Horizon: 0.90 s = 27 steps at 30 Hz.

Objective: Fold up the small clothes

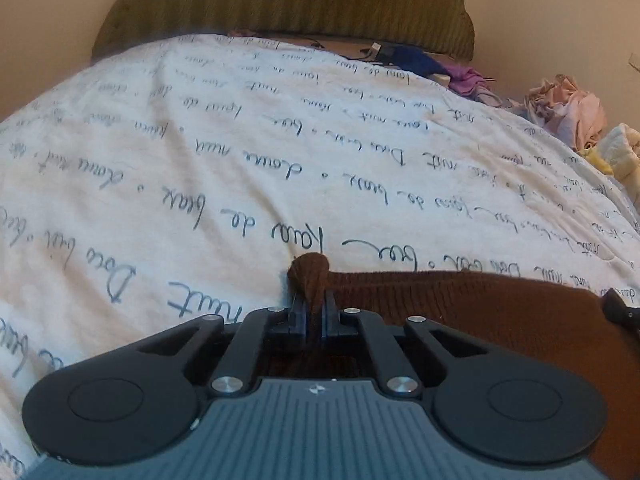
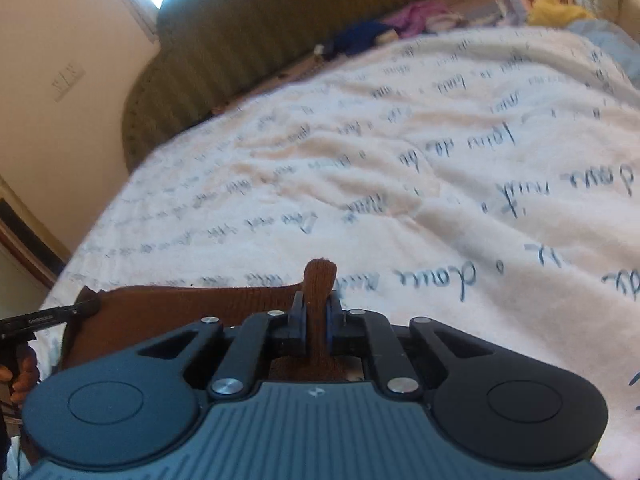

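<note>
The white blanket [image 1: 240,152] on the bed is printed with lines of dark handwriting. In the left wrist view the script appears upside down; words like "nuit" and "de" can be made out, the rest is too loose to read surely. In the right wrist view a black bar at the left edge carries small white lettering, too small to read.

The brown knitted garment [image 1: 500,312] has a fine ribbed texture and a dark rust colour. It is stretched as a band between the two grippers, low over the blanket at the near edge of both views.

The left gripper [image 1: 313,306] has its jaws pressed together on one bunched end of the garment, and a small knob of knit sticks out above the blue pads. The right gripper [image 2: 318,312] is clamped likewise on the other end [image 2: 320,280].

Behind the bed stands an olive ribbed headboard [image 1: 280,0], and a heap of pastel clothes [image 1: 568,112] lies at the far right.
</note>
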### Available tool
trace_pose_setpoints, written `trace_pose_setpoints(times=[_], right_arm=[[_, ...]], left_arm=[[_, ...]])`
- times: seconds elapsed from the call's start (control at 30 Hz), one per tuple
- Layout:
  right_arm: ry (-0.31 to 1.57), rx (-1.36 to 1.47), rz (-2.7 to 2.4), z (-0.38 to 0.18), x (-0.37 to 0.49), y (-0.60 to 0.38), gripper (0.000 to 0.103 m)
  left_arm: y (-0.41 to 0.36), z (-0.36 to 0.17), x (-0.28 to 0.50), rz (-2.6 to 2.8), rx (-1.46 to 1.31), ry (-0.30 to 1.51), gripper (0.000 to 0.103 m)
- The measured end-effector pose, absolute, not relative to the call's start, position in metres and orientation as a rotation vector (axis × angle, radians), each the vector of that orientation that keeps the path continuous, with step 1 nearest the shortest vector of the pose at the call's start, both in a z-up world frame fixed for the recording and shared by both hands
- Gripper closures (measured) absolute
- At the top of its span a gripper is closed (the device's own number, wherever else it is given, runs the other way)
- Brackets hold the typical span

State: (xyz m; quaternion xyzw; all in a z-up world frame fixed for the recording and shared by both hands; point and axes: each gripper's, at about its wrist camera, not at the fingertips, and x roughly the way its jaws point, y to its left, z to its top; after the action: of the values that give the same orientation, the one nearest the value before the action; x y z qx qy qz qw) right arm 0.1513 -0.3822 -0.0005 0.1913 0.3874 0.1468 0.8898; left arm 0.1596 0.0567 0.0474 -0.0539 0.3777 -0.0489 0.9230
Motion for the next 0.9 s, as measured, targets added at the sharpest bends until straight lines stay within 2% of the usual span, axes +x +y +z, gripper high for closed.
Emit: trace_pose_setpoints(times=[0.1, 0.17, 0.2, 0.23, 0.27, 0.33, 0.43, 0.53, 0.57, 0.6, 0.67, 0.8, 0.9], right_arm=[[0.794, 0.475, 0.295, 0.003, 0.143, -0.387, 0.09], [0.78, 0.54, 0.252, 0.017, 0.131, -0.396, 0.076], [0.739, 0.552, 0.223, 0.028, 0.12, -0.398, 0.072], [0.688, 0.551, 0.212, 0.041, 0.108, -0.398, 0.063], [0.641, 0.544, 0.23, 0.053, 0.096, -0.393, 0.052], [0.603, 0.519, 0.307, 0.068, 0.081, -0.37, 0.039], [0.641, 0.417, 0.363, 0.062, 0.081, -0.329, 0.039], [0.761, 0.272, 0.248, 0.024, 0.096, -0.312, 0.039], [0.758, 0.204, 0.223, 0.008, 0.097, -0.312, 0.04], [0.662, 0.138, 0.251, -0.002, 0.086, -0.317, 0.04], [0.673, 0.263, 0.252, 0.0, 0.087, -0.333, 0.04], [0.68, 0.194, 0.182, 0.018, 0.078, -0.321, 0.04], [0.576, 0.195, 0.227, 0.049, 0.048, -0.303, 0.038]], left_arm=[[0.058, 0.064, 0.148, -0.095, -0.091, 0.751, 0.086], [0.057, 0.082, 0.128, -0.083, -0.074, 0.679, 0.085], [0.055, 0.092, 0.116, -0.095, -0.073, 0.64, 0.077], [0.052, 0.1, 0.106, -0.122, -0.075, 0.603, 0.066], [0.047, 0.103, 0.1, -0.144, -0.079, 0.581, 0.061], [0.027, 0.103, 0.098, -0.18, -0.069, 0.576, 0.054], [-0.005, 0.077, 0.106, -0.161, 0.034, 0.624, 0.053], [-0.009, 0.039, 0.117, -0.084, 0.119, 0.663, 0.048], [-0.003, 0.04, 0.115, -0.093, 0.092, 0.651, 0.048], [-0.001, 0.041, 0.115, -0.092, 0.086, 0.651, 0.047], [0.001, 0.04, 0.116, -0.09, 0.086, 0.656, 0.046], [-0.003, 0.039, 0.115, -0.074, 0.111, 0.653, 0.044], [-0.002, 0.04, 0.115, -0.074, 0.104, 0.652, 0.044]])
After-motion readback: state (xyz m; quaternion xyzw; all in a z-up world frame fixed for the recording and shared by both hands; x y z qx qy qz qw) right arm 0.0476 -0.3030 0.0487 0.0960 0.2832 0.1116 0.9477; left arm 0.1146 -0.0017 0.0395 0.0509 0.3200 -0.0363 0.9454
